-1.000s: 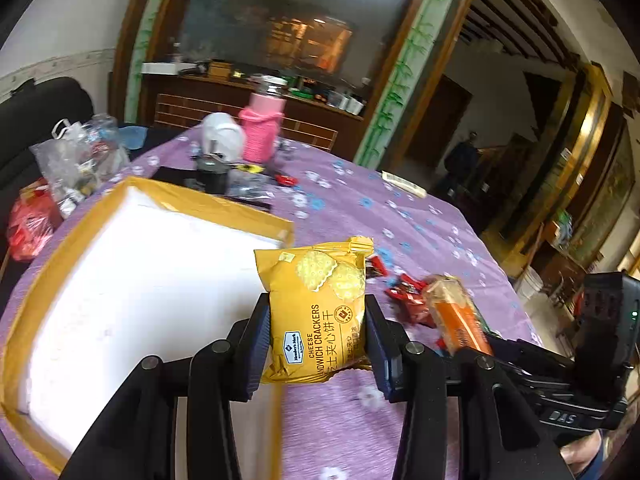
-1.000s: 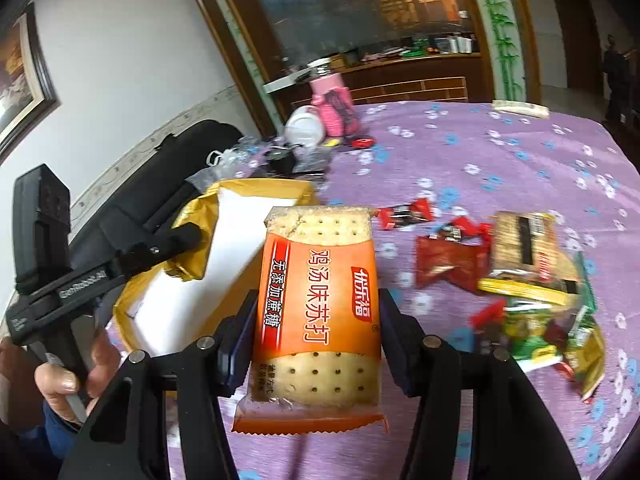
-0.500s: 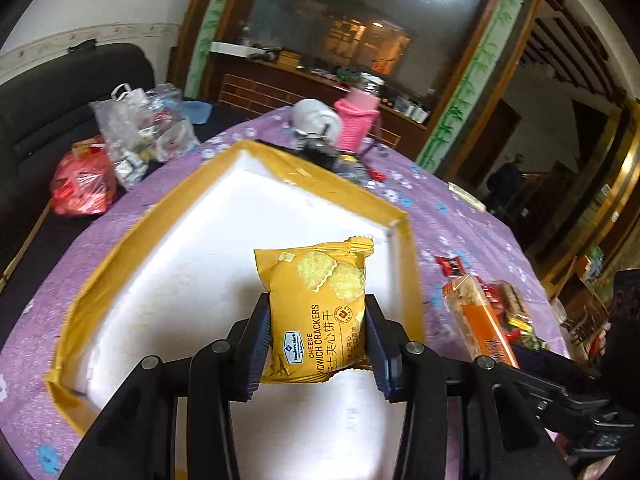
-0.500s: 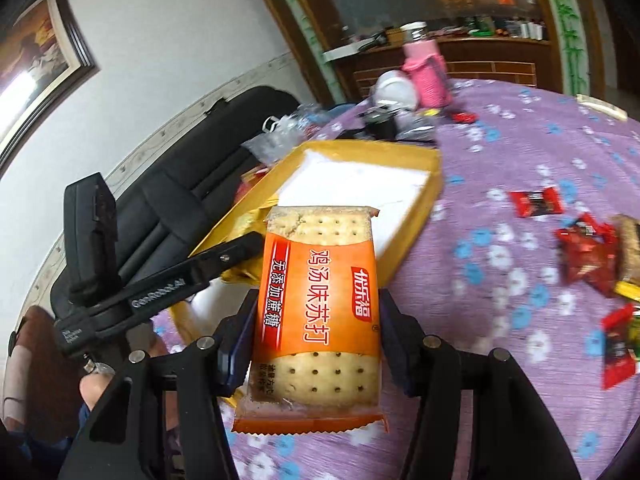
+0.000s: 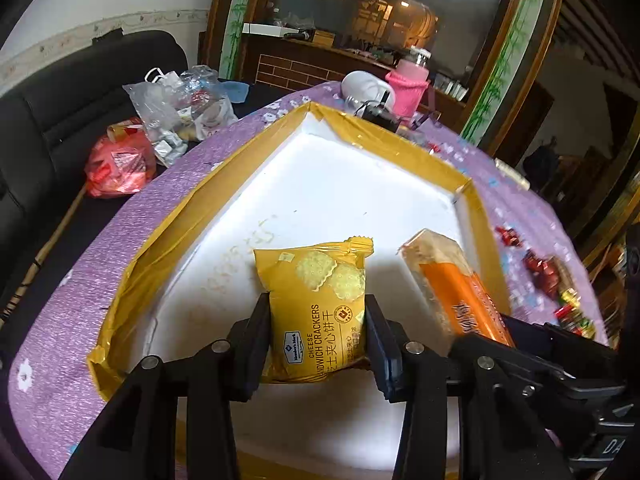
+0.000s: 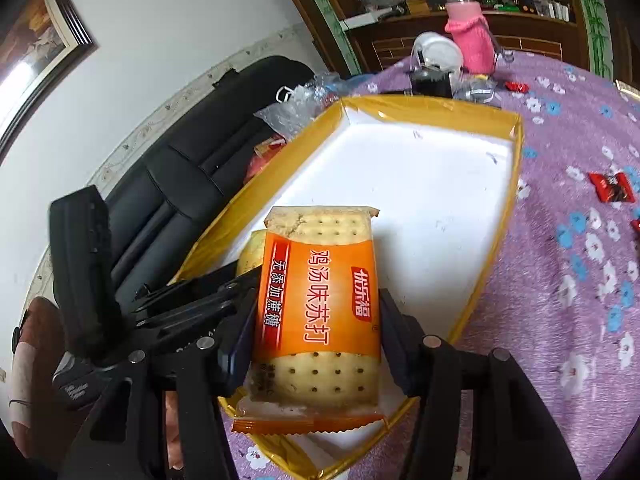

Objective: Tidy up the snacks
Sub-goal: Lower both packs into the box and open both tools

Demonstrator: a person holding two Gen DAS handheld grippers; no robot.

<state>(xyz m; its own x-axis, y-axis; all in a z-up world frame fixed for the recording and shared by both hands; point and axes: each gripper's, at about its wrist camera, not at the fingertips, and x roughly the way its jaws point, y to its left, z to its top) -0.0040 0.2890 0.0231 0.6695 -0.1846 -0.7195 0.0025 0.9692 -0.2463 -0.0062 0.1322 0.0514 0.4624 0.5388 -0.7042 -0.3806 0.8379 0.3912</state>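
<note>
left fingers (image 5: pixel 316 332) clamped on yellow cracker pack (image 5: pixel 318 312), right fingers (image 6: pixel 316 332) on orange soda-cracker pack (image 6: pixel 318 308) (both above white tray (image 5: pixel 360 184))

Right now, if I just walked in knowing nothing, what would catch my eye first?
Two snack packs held up over a big white tray with a gold rim: a yellow cheese cracker pack clamped in the left tool, and an orange soda cracker pack clamped in the right tool. Red-wrapped candies lie scattered on the purple flowered tablecloth to the tray's right.
</note>
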